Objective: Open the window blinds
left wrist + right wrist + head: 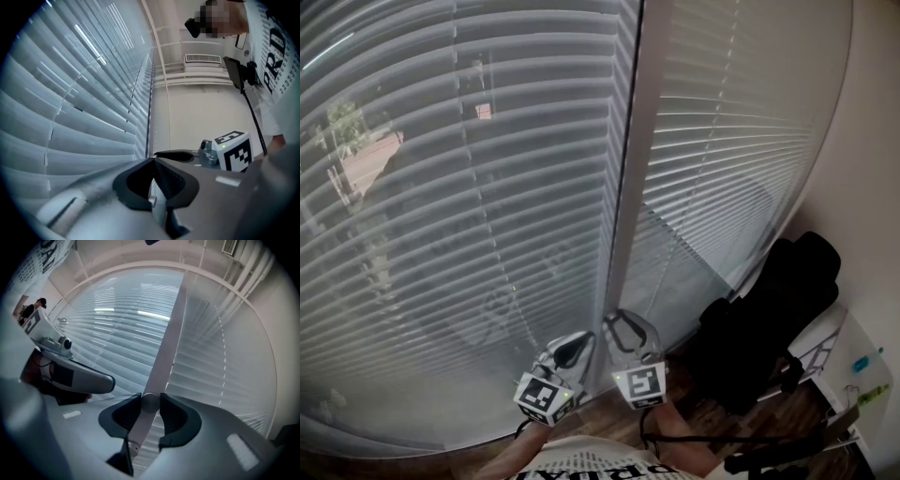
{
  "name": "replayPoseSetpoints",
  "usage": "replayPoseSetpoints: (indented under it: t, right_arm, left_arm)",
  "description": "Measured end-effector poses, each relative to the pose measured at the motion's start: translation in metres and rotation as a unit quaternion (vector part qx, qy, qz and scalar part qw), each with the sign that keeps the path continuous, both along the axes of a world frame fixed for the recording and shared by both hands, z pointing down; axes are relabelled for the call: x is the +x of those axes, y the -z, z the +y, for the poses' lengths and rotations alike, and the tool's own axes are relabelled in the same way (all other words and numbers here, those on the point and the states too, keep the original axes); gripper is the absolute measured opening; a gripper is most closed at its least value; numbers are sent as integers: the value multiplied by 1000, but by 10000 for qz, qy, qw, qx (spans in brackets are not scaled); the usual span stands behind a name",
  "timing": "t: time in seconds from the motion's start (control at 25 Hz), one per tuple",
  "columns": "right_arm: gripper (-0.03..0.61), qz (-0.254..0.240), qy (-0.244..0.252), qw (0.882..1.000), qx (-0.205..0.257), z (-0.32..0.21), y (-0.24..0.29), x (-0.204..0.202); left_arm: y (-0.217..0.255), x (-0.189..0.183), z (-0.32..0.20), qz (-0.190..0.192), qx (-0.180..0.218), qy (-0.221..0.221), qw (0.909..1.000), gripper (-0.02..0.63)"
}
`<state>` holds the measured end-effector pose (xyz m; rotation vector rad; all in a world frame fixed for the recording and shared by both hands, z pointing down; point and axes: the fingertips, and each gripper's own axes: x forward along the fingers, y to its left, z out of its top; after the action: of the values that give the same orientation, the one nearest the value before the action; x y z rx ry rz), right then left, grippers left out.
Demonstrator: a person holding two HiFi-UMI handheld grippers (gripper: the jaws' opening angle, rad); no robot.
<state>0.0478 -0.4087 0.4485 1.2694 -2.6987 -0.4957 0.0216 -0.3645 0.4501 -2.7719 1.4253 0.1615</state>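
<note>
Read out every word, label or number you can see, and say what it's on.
"PR", then letters cut off: large print on the person's white shirt.
Small print beneath it: too small to read.
Marker cube: square pattern only, no words.

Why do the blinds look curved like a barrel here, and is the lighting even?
Head view: the wide lens bows the blinds, dim on the left, brighter right of the post. Left gripper view: dark rounded corners, glare streaks on the blinds, the shut left tongs soft. Right gripper view: same bowing; the right tongs, pinching a round knob, look blurry.
</note>
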Motion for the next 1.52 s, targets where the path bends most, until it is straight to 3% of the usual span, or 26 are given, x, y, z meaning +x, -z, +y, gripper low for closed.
replayPoseSetpoints:
  t: [0.56, 0.96, 1.2, 1.32, 1.52]
  right_arm:
    - [133, -1116, -19, 9903, -827, -5, -4, 6]
    - [133, -2153, 7, 9619, -1688, -7, -10, 9]
    - [133, -2345, 34, 9549, -1819, -8, -10, 9]
    - [133, -2266, 34, 9584, -1737, -7, -11, 9]
    - [135, -1747, 63, 9762, -1283, -5, -5, 9]
  left_arm:
    - [-4, 2, 3, -43, -2, -170, 9998, -8]
    - [-5, 0, 4, -19, -14, -163, 9999, -8]
    - [-6, -1, 5, -52, -23, -145, 9999, -8]
    - [-4, -2, 4, -44, -28, -119, 9999, -8]
    - [1, -3, 4, -51, -26, -66, 10000, -8]
